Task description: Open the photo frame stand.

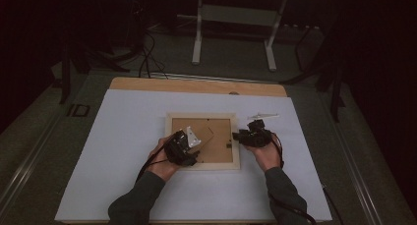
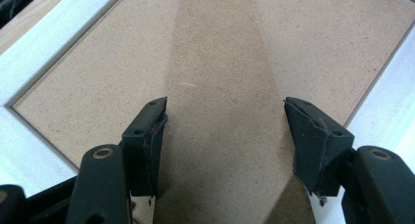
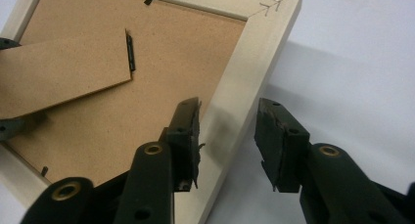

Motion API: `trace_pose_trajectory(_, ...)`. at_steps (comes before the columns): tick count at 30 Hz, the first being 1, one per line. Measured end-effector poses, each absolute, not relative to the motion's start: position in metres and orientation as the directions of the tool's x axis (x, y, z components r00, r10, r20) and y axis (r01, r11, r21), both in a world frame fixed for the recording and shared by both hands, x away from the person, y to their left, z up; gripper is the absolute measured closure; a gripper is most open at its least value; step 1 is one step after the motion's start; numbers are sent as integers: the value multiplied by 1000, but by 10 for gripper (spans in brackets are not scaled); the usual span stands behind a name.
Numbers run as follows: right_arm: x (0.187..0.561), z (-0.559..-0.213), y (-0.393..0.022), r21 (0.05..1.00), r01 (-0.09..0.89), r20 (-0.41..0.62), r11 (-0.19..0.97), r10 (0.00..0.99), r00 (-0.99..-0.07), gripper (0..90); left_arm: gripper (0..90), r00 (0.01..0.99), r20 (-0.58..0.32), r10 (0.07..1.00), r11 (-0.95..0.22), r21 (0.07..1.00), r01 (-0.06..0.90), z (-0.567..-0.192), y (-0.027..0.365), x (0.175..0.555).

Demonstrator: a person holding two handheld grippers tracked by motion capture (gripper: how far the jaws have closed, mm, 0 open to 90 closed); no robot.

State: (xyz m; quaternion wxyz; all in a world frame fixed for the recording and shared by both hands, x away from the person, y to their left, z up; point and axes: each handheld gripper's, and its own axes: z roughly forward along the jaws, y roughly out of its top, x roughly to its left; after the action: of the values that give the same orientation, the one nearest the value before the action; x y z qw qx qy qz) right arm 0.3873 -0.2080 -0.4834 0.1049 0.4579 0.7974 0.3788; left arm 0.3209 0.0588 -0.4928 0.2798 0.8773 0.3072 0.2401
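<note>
Pale wooden picture frame face-down on white sheet, brown back stand raised.

Dim, dark-edged high view; brighter, sharp close-ups with soft shadows.

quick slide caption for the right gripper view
Right gripper open astride the rail of a face-down picture frame.

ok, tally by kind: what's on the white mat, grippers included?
Picture frame, back side up: 1
Fold-out stand on its backing board: 1
Small pale object beyond the right gripper, too small to identify: 1
Grippers: 2, left gripper, right gripper
Total: 5
</note>
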Motion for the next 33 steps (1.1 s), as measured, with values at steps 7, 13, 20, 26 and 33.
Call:
trace_pose_trajectory(7, 393, -484, -207, 676, 672, 211, 300, 796, -567, 612, 376, 691, 267, 672, -658, 643, 392, -493, 58, 318)
trace_pose_trajectory(13, 398, -483, -208, 660, 689, 233, 301, 789, -568, 614, 376, 687, 275, 673, -657, 648, 385, -493, 58, 316)
trace_pose_trajectory(20, 404, -483, -211, 633, 710, 270, 308, 772, -575, 593, 376, 677, 303, 670, -664, 653, 364, -493, 56, 312)
trace_pose_trajectory(26, 408, -481, -214, 609, 727, 301, 317, 755, -582, 559, 376, 673, 326, 664, -672, 655, 346, -493, 56, 309)
trace_pose_trajectory(33, 412, -480, -214, 594, 730, 307, 339, 743, -595, 523, 376, 670, 346, 657, -678, 659, 326, -492, 55, 307)
